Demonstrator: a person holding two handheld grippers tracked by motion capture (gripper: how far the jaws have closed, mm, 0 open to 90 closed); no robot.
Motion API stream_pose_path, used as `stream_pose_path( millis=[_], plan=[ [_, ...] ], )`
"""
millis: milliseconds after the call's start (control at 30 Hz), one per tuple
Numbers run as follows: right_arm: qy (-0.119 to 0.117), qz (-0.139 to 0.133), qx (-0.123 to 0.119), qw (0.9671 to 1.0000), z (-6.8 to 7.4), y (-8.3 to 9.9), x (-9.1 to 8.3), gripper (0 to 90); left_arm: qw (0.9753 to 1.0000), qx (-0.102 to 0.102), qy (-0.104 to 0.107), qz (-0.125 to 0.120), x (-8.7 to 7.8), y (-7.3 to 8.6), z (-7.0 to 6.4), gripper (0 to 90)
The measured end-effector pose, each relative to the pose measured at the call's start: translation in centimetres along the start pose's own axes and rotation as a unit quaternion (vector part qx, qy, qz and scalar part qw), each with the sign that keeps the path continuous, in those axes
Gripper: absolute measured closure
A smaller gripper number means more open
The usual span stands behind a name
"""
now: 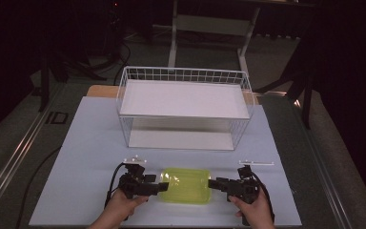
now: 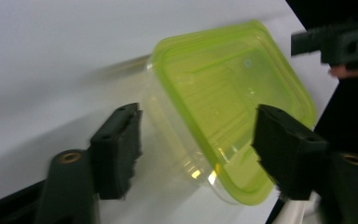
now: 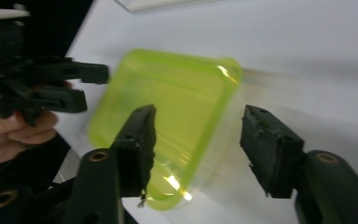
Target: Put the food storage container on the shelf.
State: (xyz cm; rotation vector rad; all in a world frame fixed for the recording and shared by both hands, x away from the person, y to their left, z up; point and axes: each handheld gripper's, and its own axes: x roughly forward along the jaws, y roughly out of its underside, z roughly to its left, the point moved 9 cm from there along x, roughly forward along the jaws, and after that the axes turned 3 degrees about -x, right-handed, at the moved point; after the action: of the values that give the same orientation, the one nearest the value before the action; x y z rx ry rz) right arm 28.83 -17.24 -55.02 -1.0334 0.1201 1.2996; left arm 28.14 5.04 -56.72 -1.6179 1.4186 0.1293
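While both claws gape empty, a clear container [image 1: 186, 185] shows its yellow-green lid.

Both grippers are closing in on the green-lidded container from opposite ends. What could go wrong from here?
1. Both the left gripper and the right gripper are open around the ends of the clear plastic container with the yellow-green lid; uneven closing could tilt it or let it slip.
2. The thin clear walls may flex, possibly popping the lid.
3. The white wire basket shelf stands just behind, so a forward lift might clip it.
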Motion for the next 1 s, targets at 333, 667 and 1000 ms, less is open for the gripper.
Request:
stream_pose_path(
  millis=[333, 667, 1000],
  plan=[
    [-0.006, 0.065, 0.052, 0.9965, -0.6, 2.0, 1.4, 65.2, 0.9983, -0.047, 0.028, 0.017, 0.7, 0.6, 0.3, 65.3],
    [-0.006, 0.078, 0.047, 0.9958, 0.4, 2.4, 1.7, 76.0, 0.9989, -0.035, 0.027, 0.017, 0.4, 1.0, -0.6, 73.4],
    [0.014, 0.066, 0.024, 0.9974, 1.0, 2.2, 1.3, 79.6, 0.9994, -0.035, 0.006, 0.000, 0.0, 0.8, -1.1, 79.8]
  ],
)
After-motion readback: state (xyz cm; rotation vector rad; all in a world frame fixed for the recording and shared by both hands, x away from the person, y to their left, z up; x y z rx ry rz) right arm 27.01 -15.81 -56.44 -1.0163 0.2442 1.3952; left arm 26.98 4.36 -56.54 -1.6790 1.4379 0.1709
